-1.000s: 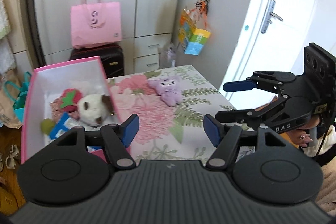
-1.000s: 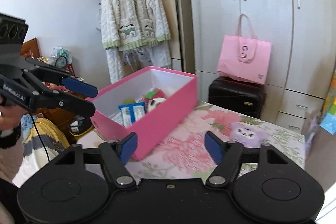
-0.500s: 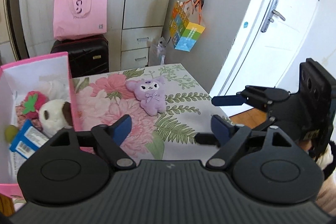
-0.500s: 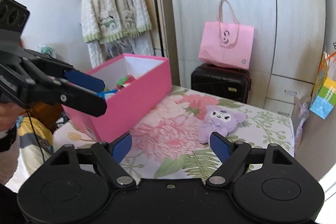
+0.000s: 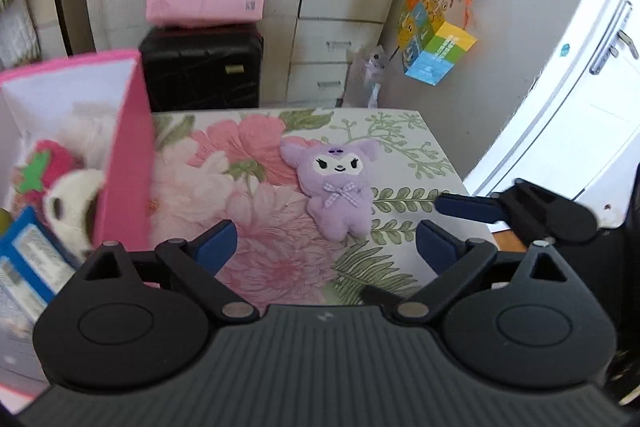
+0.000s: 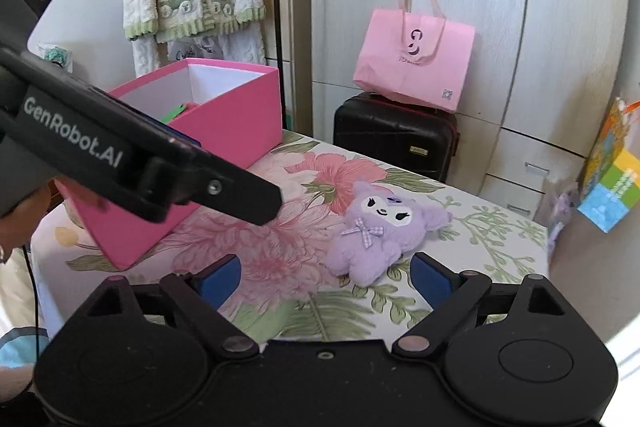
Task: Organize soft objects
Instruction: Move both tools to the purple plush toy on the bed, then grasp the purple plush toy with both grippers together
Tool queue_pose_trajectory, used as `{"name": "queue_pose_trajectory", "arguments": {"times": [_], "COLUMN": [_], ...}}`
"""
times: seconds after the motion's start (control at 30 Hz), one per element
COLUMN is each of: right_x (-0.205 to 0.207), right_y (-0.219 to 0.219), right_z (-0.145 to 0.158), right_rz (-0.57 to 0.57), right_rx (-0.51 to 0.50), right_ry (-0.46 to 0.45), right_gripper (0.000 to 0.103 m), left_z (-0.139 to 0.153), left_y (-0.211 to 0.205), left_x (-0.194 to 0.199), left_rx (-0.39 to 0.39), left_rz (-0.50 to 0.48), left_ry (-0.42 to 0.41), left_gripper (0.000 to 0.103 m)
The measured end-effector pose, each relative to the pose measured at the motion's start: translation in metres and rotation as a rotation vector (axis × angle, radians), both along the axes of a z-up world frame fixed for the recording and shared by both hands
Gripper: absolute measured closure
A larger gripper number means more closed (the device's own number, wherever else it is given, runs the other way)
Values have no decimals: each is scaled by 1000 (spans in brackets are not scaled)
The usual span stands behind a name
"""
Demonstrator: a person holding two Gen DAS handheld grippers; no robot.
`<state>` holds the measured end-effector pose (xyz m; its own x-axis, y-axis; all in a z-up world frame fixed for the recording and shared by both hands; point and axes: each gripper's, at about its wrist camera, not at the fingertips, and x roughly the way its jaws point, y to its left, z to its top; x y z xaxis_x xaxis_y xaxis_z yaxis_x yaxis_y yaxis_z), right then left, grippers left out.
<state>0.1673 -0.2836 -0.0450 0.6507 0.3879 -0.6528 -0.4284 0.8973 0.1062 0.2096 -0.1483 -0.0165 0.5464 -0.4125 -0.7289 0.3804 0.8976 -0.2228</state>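
Observation:
A purple plush doll (image 5: 336,187) lies flat on the flowered tablecloth (image 5: 260,259), just ahead of my open, empty left gripper (image 5: 326,247). It also shows in the right wrist view (image 6: 380,231), just ahead of my open, empty right gripper (image 6: 326,277). The pink box (image 5: 128,155) stands to the left on the table and holds a strawberry plush (image 5: 40,171), a white-and-brown plush (image 5: 76,203) and a blue packet (image 5: 28,259). In the right wrist view the box (image 6: 224,131) is partly behind the left gripper's body (image 6: 120,155).
A black suitcase (image 6: 396,139) with a pink paper bag (image 6: 416,63) on it stands behind the table against white cupboards. A colourful bag (image 5: 436,35) hangs at the right. A white door (image 5: 580,99) is at far right. The table's right edge (image 5: 448,155) is near the doll.
Both grippers have moved in toward the purple doll, which now looks larger and more central. The pink box has slid to the left in both views. Both grippers stay open.

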Motion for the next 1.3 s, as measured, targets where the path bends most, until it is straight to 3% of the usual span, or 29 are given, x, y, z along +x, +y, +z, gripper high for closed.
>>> {"name": "queue_pose_trajectory", "arguments": {"times": [0.1,0.23,0.33,0.63,0.73,0.9,1.3], "right_x": [14,36,54,77,70,60,52], "right_y": [1,3,1,0,11,11,13], "right_z": [-18,-38,-49,-74,-78,-79,-78], "right_rz": [20,6,12,2,-5,-26,-101], "right_rx": [-20,-61,-52,35,-29,-13,9], "right_ry": [-31,-32,14,108,48,-1,-26], "right_gripper": [9,9,11,12,17,43,48], "left_z": [-13,-32,-46,-72,-79,-90,-91], "left_y": [-8,-21,-25,-36,-38,-40,-42], "left_x": [17,30,43,65,68,67,53], "left_rx": [-30,-1,-40,-74,-87,-97,-68], "left_rz": [-24,-22,-7,-3,-19,-26,-41], "left_ry": [56,47,78,63,87,94,17], "left_gripper": [6,8,11,37,45,51,52]}}
